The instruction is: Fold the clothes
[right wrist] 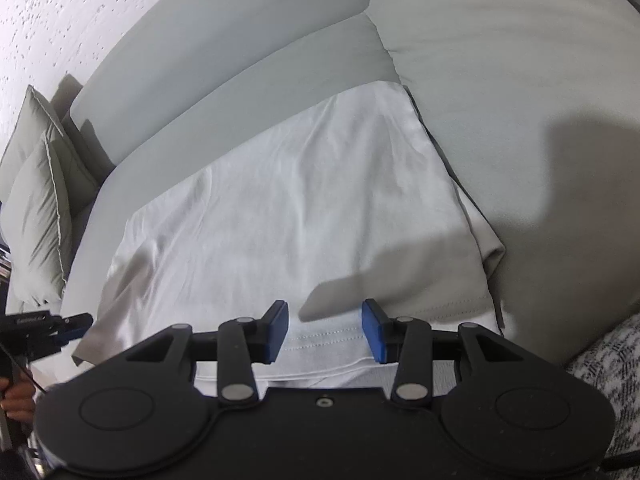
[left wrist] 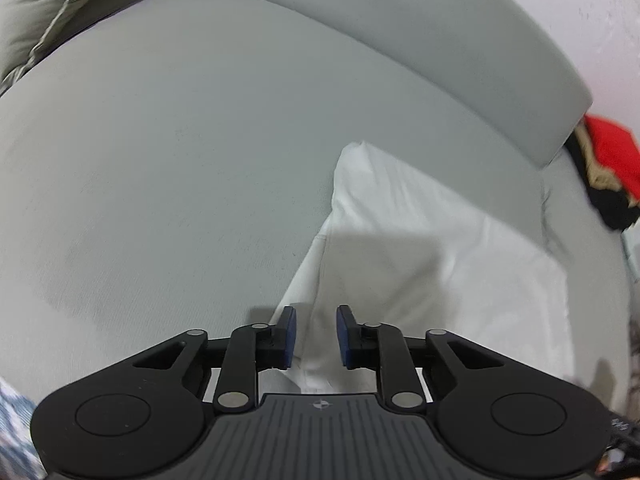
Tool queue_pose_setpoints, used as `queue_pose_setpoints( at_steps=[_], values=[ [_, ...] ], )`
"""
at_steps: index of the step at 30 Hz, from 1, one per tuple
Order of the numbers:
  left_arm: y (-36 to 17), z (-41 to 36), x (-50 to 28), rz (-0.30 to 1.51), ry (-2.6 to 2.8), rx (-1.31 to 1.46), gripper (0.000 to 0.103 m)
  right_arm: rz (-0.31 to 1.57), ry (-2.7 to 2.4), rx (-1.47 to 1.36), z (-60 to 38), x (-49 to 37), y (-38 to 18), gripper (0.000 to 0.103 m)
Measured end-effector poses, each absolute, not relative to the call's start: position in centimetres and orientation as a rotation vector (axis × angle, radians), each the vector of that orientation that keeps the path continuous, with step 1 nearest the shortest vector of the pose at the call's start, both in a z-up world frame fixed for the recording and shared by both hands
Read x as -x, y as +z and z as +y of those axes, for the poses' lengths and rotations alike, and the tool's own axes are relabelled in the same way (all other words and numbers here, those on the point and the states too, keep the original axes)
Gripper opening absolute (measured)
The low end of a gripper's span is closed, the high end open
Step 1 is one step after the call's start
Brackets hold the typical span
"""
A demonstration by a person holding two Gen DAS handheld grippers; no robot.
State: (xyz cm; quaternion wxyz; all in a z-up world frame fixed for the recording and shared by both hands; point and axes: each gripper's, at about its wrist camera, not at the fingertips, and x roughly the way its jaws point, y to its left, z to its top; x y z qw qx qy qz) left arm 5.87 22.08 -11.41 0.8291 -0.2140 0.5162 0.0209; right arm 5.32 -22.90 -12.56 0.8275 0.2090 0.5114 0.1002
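Note:
A white garment [right wrist: 300,200] lies spread flat on a pale grey sofa seat [left wrist: 180,160], with its stitched hem toward me. My right gripper [right wrist: 325,330] hangs just over that hem, open, its blue pads apart and the cloth lying below them. My left gripper [left wrist: 316,336] is at the garment's [left wrist: 420,232] left edge. Its blue pads stand a narrow gap apart with a fold of the cloth running under that gap, and they do not press on it. In the right wrist view the left gripper [right wrist: 74,326] shows at the garment's near left corner.
The sofa backrest [left wrist: 400,32] runs behind the garment. Two grey cushions [right wrist: 36,200] lean at the left end and a large cushion [right wrist: 520,80] sits to the right. Red and black clothes [left wrist: 612,160] lie past the backrest. A patterned fabric [right wrist: 600,368] is at the lower right.

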Motion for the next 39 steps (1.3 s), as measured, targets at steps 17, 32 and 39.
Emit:
queue_pose_setpoints(
  at_steps=[17, 32, 39],
  values=[
    [-11.5, 14.6, -6.6, 1.083, 0.173, -0.304, 0.003, 1.089, 0.222, -0.440, -23.1, -5.0, -12.5, 0.046],
    [-10.0, 13.9, -4.1, 0.934, 0.037, 0.010, 0.015, 0.980, 0.107, -0.384, -26.3, -3.5, -10.3, 0.021],
    [-11.8, 9.7, -4.1, 1.146, 0.156, -0.167, 0.015, 1.164, -0.103, 0.009, -24.1, -4.9, -13.3, 0.012]
  ],
)
